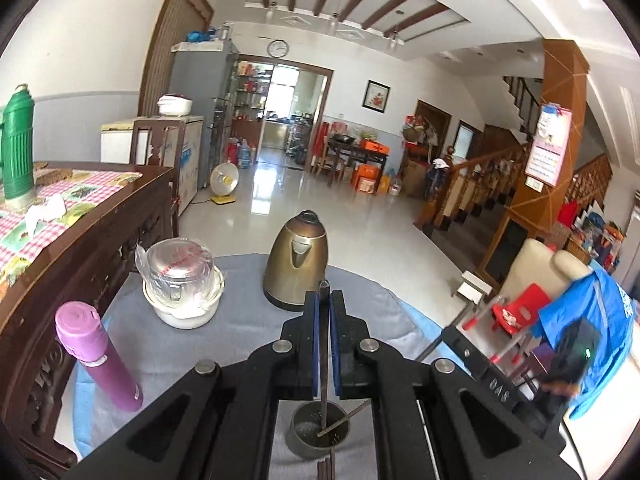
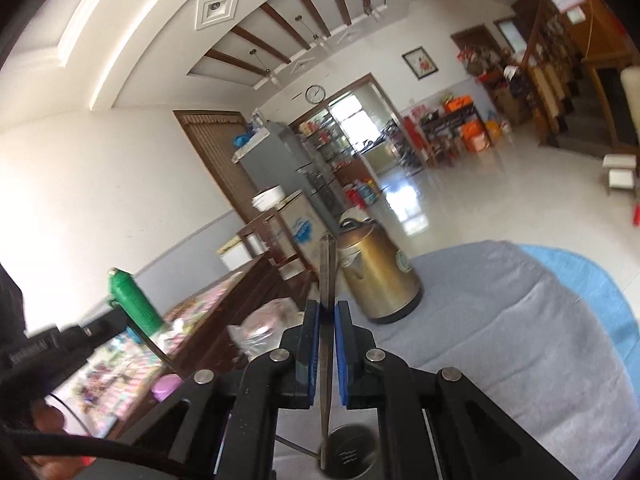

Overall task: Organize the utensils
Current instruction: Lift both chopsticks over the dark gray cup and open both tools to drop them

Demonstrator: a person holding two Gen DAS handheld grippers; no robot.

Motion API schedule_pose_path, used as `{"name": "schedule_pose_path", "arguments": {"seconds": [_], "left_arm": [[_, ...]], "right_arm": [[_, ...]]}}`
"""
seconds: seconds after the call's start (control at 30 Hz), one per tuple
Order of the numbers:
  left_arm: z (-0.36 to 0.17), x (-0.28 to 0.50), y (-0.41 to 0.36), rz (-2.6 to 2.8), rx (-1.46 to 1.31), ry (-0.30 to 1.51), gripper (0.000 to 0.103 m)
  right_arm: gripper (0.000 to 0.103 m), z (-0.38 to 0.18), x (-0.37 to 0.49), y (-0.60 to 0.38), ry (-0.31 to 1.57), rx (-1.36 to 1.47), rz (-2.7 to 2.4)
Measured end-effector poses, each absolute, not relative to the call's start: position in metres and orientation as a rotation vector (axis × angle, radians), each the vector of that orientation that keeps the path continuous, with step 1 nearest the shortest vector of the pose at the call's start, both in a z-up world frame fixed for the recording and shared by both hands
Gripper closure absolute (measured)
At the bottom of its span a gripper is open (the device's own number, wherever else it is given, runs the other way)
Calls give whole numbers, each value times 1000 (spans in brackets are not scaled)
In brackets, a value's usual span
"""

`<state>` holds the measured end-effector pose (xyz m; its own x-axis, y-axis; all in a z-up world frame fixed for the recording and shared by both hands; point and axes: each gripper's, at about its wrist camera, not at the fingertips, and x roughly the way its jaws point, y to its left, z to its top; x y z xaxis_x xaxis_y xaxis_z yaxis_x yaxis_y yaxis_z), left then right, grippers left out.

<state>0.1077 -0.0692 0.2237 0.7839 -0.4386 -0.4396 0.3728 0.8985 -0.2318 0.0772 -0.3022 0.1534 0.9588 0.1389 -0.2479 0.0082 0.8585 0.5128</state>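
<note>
Left gripper (image 1: 325,300): clenched on the left metal stick (image 1: 323,360), pinched upright between blue pads, lower end at 6 o'clock in line with the mouth of the metal cup (image 1: 298,438). Cannot tell whether already inside or just above. Lying in that cup, slanting toward 2 o'clock: a loose stick (image 1: 344,420).

Right gripper (image 2: 327,308): likewise clamped on the right metal stick (image 2: 327,264), point up at 12 o'clock, foot over the same cup at 6 o'clock in its own view.

Probably about to drop both sticks into the cup. To do it well:
- Keep each stick plumb and centred over the opening.
- Lower until well below the rim.
- Loosen one hand at a time, to spare a light-looking cup any sideways knock.
- Aim for the gap beside the loose stick.
- Hold the two grippers apart at the rim.

Farther out on the grey cloth (image 1: 240,340), in the left view: purple flask (image 1: 96,352) at 9 o'clock, covered white bowl (image 1: 180,292) at 10, brass kettle (image 1: 296,264) at 12. All well apart from the cup.
</note>
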Motion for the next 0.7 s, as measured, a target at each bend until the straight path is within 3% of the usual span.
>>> {"name": "schedule_pose_path", "arguments": {"seconds": [0.27, 0.43, 0.47, 0.5, 0.57, 0.63, 0.7], "left_arm": [[139, 130, -77, -345, -114, 672, 98], [119, 120, -74, -303, -60, 727, 96], [117, 115, -73, -289, -45, 731, 89], [114, 111, -71, -273, -31, 737, 66], [110, 101, -66, -229, -9, 745, 37], [105, 86, -60, -186, 28, 732, 37], [99, 78, -56, -148, 68, 738, 34]], "right_arm": [[94, 119, 93, -283, 386, 426, 42], [92, 99, 86, -279, 444, 408, 82], [89, 99, 85, -279, 459, 405, 96], [86, 97, 84, -280, 473, 411, 108], [61, 93, 81, -282, 491, 438, 129], [32, 92, 71, -287, 484, 466, 142], [33, 92, 59, -287, 454, 461, 143]]}}
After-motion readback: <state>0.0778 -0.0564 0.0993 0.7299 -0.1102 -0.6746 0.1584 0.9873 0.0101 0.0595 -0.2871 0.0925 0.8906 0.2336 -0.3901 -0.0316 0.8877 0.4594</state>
